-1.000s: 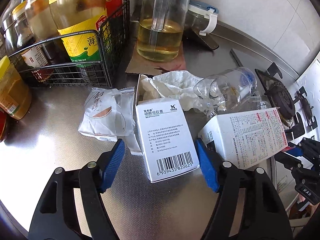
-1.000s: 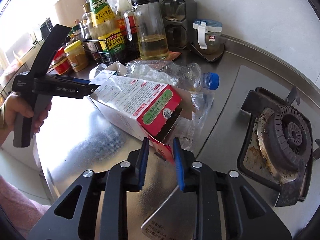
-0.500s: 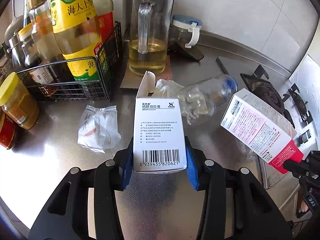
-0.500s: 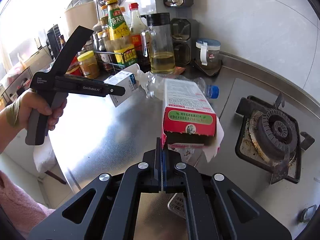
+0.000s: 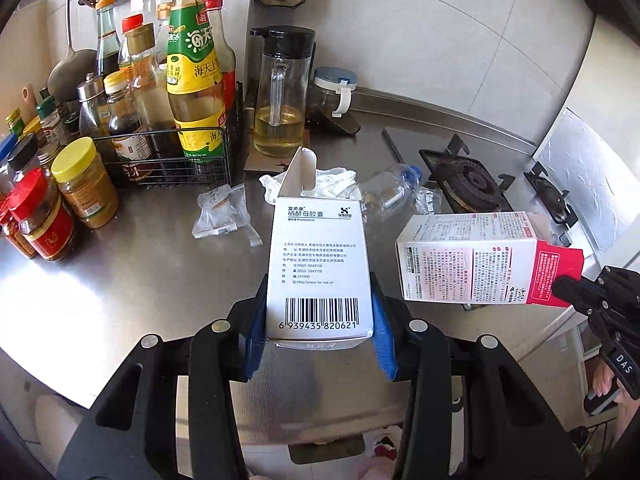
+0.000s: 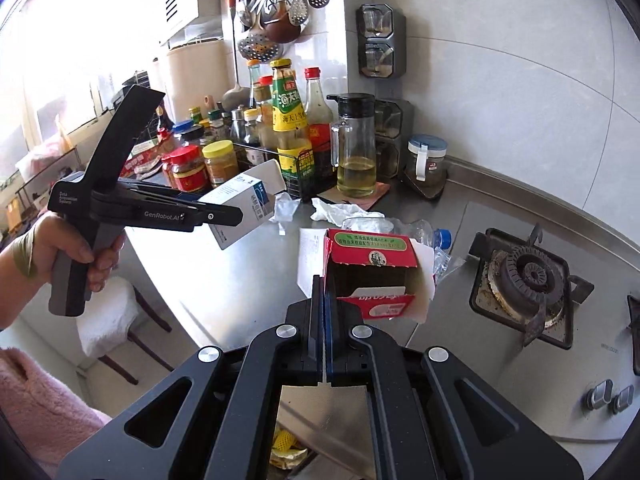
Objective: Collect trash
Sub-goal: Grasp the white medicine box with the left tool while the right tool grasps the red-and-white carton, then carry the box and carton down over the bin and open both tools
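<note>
My left gripper [image 5: 318,332] is shut on a white medicine box [image 5: 318,264] with a barcode and holds it above the steel counter; the box also shows in the right wrist view [image 6: 244,204]. My right gripper [image 6: 323,300] is shut on the flap of a red and white carton [image 6: 370,256], lifted off the counter; the carton also shows in the left wrist view [image 5: 480,258]. On the counter lie a crumpled white tissue [image 5: 316,180], a clear plastic bottle with a blue cap [image 5: 388,190] and a clear snack wrapper [image 5: 220,216].
A wire rack of sauce bottles [image 5: 188,120], jars [image 5: 86,184], an oil jug [image 5: 282,96] and a small lidded jar [image 5: 334,92] stand at the back. The gas burner [image 6: 524,276] is at the right. A stool [image 6: 108,316] stands below the counter edge.
Both grippers have pulled back and up from the counter, carrying the white box and the red carton further away from the remaining trash.
</note>
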